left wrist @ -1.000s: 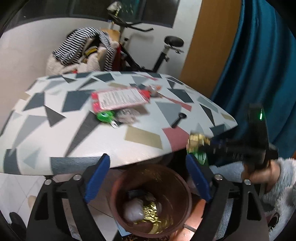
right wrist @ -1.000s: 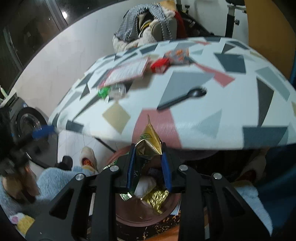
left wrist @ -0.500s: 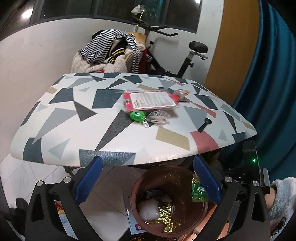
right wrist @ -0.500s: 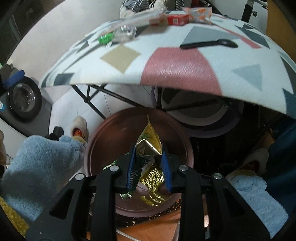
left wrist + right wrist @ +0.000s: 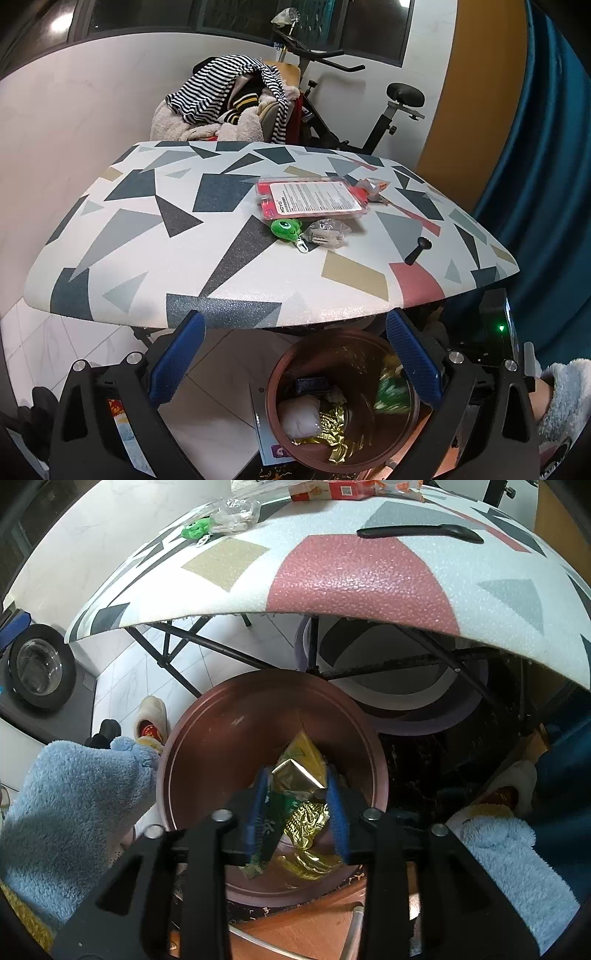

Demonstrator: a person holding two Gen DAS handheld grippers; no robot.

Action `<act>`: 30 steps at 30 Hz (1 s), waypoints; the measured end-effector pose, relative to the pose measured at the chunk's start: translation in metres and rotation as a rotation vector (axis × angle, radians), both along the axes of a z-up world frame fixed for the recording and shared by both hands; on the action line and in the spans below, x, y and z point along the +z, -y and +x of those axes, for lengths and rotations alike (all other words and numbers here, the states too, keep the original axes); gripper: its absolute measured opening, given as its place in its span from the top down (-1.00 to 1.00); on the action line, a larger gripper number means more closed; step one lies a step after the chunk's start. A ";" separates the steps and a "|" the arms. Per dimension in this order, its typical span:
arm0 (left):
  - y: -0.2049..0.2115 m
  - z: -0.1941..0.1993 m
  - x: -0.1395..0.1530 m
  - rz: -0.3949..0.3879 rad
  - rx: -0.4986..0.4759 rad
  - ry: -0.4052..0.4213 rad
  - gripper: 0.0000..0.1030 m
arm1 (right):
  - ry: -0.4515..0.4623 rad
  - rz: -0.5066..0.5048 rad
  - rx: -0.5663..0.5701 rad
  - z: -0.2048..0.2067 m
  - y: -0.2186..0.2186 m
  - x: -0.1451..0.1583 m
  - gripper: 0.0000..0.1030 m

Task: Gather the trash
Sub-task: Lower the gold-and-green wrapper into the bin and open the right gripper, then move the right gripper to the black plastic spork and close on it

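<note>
Over the brown bin [image 5: 273, 716], the right gripper [image 5: 295, 801] has just been opening its fingers, half apart, pads clear of the gold-green wrapper [image 5: 299, 771] between them. Beside the worktop [image 5: 207, 266], the left gripper [image 5: 295, 362] gapes wide, empty. A black spoon [image 5: 417, 531] lies above.

Gold-green wrapper [image 5: 299, 771] over brown bin [image 5: 221, 731]

Bin [image 5: 334, 458] below table [image 5: 147, 266] edge, wrapper [image 5: 299, 771] in bin

Black left gripper [image 5: 295, 363], blue-padded jaws; seemingly fleece sleeve [image 5: 70, 805].
</note>
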State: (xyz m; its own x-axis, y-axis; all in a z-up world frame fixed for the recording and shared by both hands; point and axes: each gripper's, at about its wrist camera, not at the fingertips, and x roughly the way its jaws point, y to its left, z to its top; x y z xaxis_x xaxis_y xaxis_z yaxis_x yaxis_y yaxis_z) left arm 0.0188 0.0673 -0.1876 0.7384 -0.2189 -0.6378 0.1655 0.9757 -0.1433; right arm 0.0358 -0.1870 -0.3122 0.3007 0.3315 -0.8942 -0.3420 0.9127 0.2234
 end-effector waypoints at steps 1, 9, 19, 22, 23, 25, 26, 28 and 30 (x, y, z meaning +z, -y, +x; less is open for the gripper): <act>0.000 0.000 0.000 -0.001 0.002 0.000 -0.87 | 0.005 -0.003 0.000 0.000 -0.001 0.001 -0.30; -0.005 0.007 0.007 -0.006 0.024 0.016 -0.87 | 0.082 -0.011 -0.011 -0.003 0.001 0.022 -0.86; -0.011 0.013 0.023 0.014 0.047 0.055 -0.87 | 0.169 -0.010 -0.045 0.009 0.009 0.068 -0.89; -0.013 0.016 0.027 0.011 0.044 0.061 -0.87 | 0.194 -0.029 -0.060 0.019 0.012 0.084 -0.89; -0.013 0.017 0.028 0.009 0.044 0.062 -0.87 | 0.201 -0.026 -0.057 0.022 0.013 0.088 -0.89; -0.014 0.020 0.030 0.001 0.037 0.067 -0.87 | 0.221 -0.026 -0.047 0.028 0.016 0.096 -0.89; -0.014 0.022 0.031 -0.001 0.033 0.071 -0.87 | 0.225 -0.024 -0.044 0.029 0.018 0.098 -0.89; -0.014 0.025 0.034 0.006 0.014 0.087 -0.87 | 0.227 -0.016 -0.038 0.038 0.021 0.102 -0.89; -0.012 0.028 0.036 0.024 0.001 0.101 -0.87 | 0.225 -0.020 -0.048 0.044 0.024 0.105 -0.89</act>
